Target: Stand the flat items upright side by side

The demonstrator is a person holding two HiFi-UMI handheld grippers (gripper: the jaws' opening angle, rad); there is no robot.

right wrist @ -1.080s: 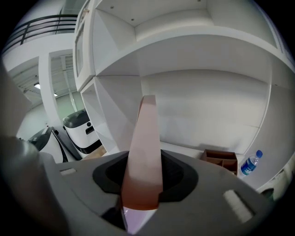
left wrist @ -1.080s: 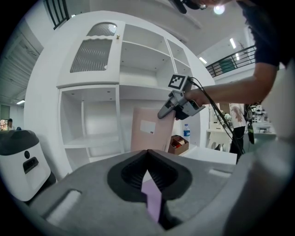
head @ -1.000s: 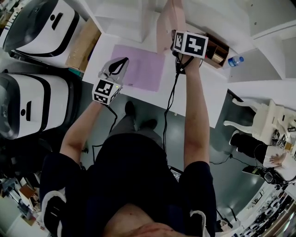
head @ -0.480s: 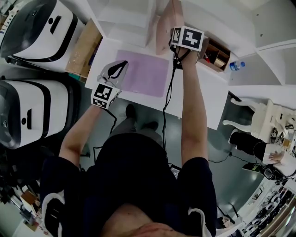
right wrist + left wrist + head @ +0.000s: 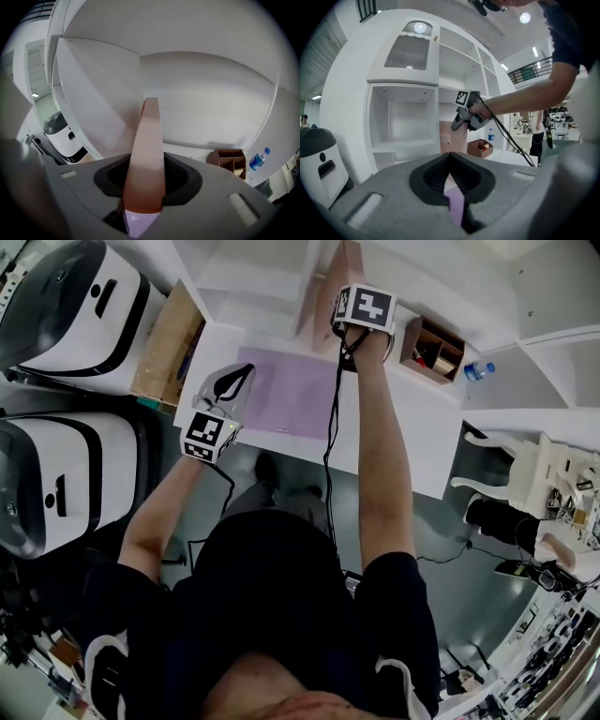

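A person holds two grippers over a white surface (image 5: 412, 427) in front of a white shelf unit (image 5: 253, 277). The right gripper (image 5: 349, 326) has its jaws pinching a thin pink flat board (image 5: 149, 140), held upright on edge at the far side, in the shelf opening. A flat purple sheet (image 5: 286, 390) lies on the surface, nearer. The left gripper (image 5: 234, 381) hangs over the sheet's left edge, jaws pressed together and empty. A brown wooden compartment box (image 5: 429, 346) sits to the right.
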